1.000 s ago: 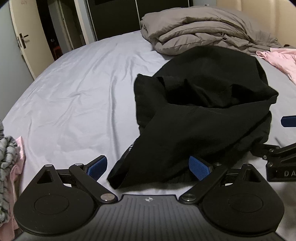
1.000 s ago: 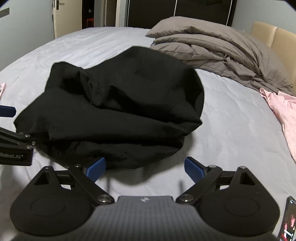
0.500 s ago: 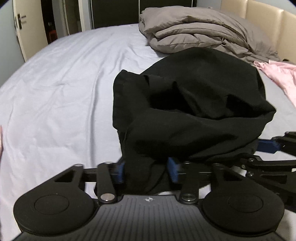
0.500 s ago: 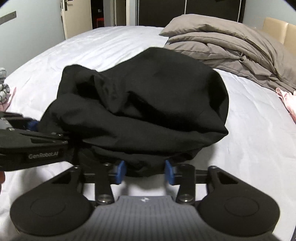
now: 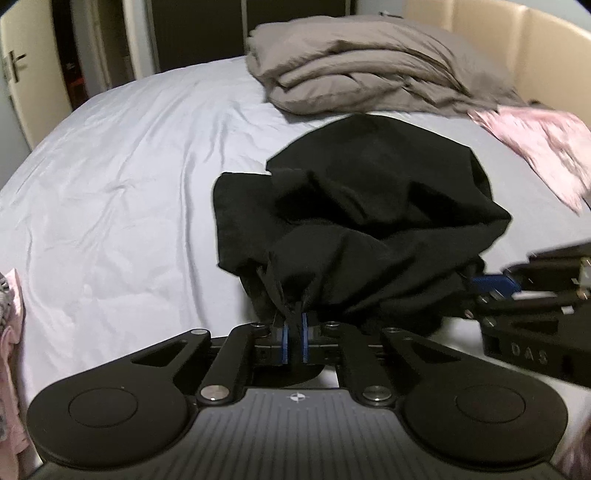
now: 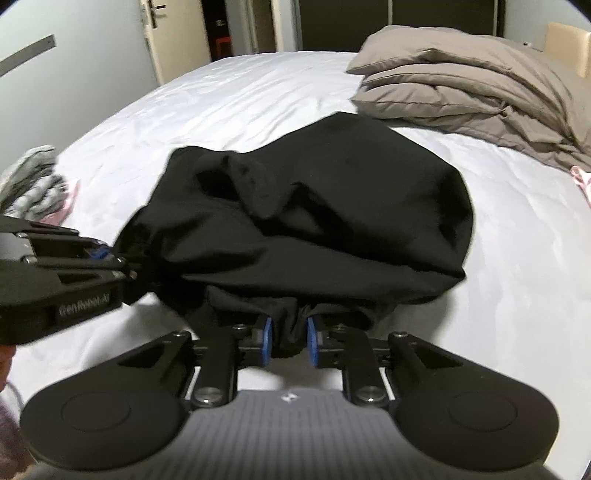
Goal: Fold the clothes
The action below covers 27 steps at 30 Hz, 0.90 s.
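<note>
We saw a black garment (image 5: pixel 369 221) lying crumpled in a heap near the middle of the bed (image 5: pixel 129 177), on its pale sheet. Its near edge was bunched up and raised off the sheet where we gripped it.

Our left gripper (image 5: pixel 294 338) had its 2 blue pads pressed almost together, pinching a thin fold of the garment's near left edge. Cloth fanned out from that pinch toward the heap. Our right gripper (image 6: pixel 290 341) held a thicker bunch of the near right edge between its blue pads (image 6: pixel 266 341); its jaws were closing on that cloth, with a wider gap than on the left. In the left wrist view the right gripper came in from the right edge, its blue tip against the cloth. In the right wrist view the left gripper entered from the left edge, its tip buried in the fabric.

At the far side of the bed lay a folded grey-brown duvet (image 5: pixel 362 70), just beyond the garment. A pink cloth (image 5: pixel 543 147) lay to the far right, apart from the black heap. A grey patterned piece (image 6: pixel 33 181) lay at the left edge of the bed, well apart. A door (image 6: pixel 155 33) stood beyond the far left corner.
</note>
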Motion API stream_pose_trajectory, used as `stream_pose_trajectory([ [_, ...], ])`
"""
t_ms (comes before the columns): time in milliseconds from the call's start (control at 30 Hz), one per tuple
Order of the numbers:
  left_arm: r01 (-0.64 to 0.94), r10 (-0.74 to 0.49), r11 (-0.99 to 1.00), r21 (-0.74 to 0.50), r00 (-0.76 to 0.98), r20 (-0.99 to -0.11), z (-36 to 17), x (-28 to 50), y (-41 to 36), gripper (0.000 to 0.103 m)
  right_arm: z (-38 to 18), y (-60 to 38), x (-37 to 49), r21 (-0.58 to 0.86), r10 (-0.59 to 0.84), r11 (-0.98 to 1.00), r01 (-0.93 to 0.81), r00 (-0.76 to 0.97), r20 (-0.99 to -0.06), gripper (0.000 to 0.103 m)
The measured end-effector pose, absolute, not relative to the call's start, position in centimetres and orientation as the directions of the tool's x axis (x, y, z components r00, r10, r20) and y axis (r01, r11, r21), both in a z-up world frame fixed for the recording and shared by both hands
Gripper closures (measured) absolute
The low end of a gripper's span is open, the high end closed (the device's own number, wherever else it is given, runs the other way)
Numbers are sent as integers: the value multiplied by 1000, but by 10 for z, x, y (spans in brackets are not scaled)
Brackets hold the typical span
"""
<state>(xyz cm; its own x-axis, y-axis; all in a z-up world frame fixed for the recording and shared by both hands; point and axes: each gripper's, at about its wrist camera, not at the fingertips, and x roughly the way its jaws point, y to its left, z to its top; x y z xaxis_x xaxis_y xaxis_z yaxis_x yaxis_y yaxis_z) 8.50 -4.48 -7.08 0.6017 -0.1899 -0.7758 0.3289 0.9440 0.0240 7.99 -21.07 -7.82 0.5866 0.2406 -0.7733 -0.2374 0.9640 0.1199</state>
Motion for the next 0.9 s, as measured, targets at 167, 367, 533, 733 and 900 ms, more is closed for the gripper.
stream_pose_trajectory([
  [167,363,-210,932,14,570,-794,-60,53,-36,99,-69,-196,50,146,301,939,-313,537,-788,87],
  [367,407,-234,913,5,536,-811,-50,16,-28,99,-62,-180,10,181,359,906,-381,470,-806,89],
  [533,440,-255,898,-7,508,-823,-47,-7,-22,99,-59,-171,-21,206,394,881,-426,419,-818,92],
  [733,443,-228,897,17,495,-839,-54,-25,-8,99,-60,-164,-43,227,421,858,-461,377,-825,92],
  [900,431,-204,901,39,502,-840,-59,-27,1,98,-58,-168,-47,200,399,869,-452,403,-824,80],
])
